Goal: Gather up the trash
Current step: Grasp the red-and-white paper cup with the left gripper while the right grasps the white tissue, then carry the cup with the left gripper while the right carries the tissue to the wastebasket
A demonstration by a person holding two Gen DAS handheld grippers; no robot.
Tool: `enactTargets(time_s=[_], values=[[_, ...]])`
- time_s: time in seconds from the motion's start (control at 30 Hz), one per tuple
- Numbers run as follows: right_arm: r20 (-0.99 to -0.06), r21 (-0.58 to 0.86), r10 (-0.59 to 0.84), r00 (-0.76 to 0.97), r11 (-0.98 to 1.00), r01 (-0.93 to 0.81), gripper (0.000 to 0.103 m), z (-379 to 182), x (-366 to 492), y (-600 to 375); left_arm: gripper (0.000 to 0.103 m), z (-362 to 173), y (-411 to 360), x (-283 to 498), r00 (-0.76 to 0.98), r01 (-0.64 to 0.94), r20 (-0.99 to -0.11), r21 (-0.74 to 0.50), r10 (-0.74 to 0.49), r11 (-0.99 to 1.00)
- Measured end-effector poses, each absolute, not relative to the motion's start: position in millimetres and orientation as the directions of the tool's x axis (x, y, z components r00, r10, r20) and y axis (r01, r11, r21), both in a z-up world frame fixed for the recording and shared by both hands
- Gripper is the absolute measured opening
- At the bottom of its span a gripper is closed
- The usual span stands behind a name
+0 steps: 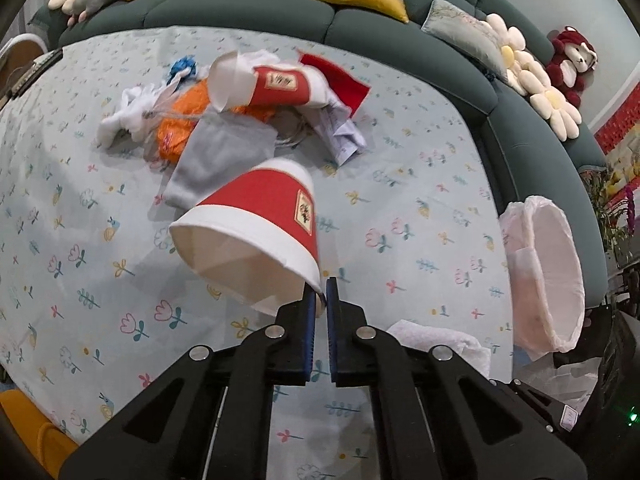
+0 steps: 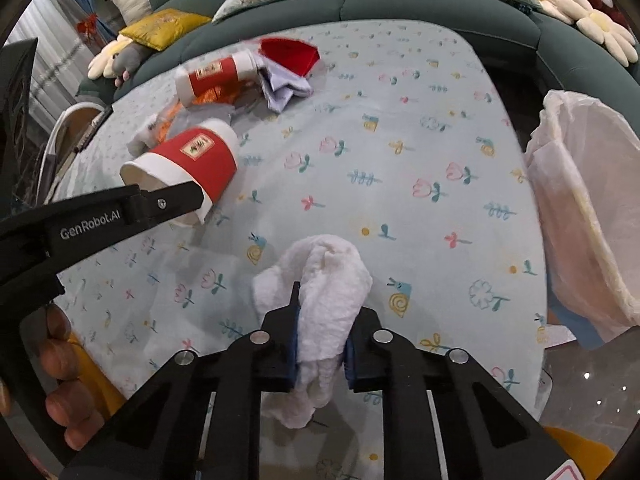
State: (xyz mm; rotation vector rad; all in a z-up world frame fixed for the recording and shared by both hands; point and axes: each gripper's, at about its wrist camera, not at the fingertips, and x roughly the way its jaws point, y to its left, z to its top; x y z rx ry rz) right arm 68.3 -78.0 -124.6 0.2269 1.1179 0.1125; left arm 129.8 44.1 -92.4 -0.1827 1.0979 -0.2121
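Spread over the table, a flowered cloth (image 1: 420,184) is carrying a litter heap (image 1: 240,108) toward its far edge, near a green sofa (image 1: 400,28). Left gripper (image 1: 321,294) is pinching the rim of a red paper cup (image 1: 256,224) with jaws nearly together, while right gripper (image 2: 324,308) is squeezing a white tissue wad (image 2: 328,292) at the near edge. A lined bin (image 2: 592,216) is standing just off the right edge.
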Motion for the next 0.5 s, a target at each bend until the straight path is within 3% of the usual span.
enactTargets(time_s=[0.5], values=[[-0.780,0.264,0.149,0.608,0.959,0.105,0.014,-49,53,-145,0.002,-30,-13,113,0.519,0.213,-0.795,-0.235,-0.313,0.948]])
